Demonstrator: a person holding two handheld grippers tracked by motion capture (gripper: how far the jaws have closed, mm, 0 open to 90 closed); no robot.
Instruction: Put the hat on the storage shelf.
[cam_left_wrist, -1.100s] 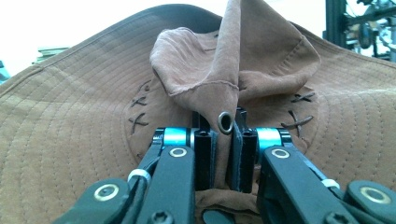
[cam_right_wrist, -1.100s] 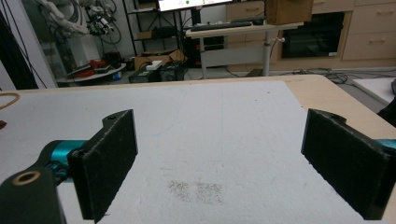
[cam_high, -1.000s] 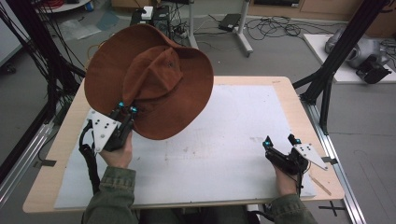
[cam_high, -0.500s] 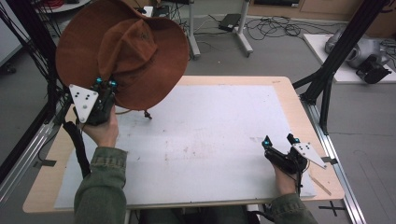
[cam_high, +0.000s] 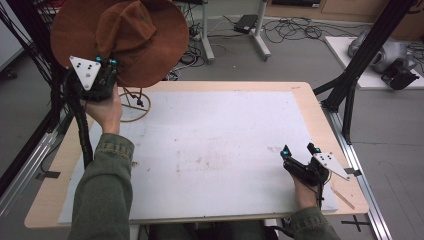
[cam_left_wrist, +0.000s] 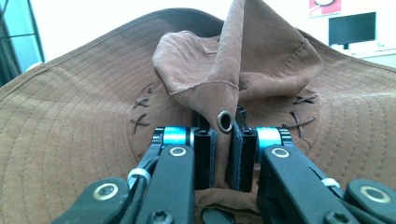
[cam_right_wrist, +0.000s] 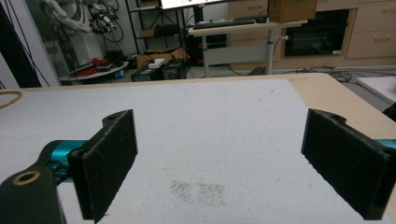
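Hat (cam_high: 125, 37) lifted farther left by left gripper (cam_high: 106, 61).

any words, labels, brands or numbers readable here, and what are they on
No text can be read in any view.
Hat: stitched "x" crosses by the crown, decoration and not lettering; no brand tag seen.
Red poster on the wall: its marks are too blurred to read.
Screen in the right gripper view: too small to read.
White mat: stains, no print.
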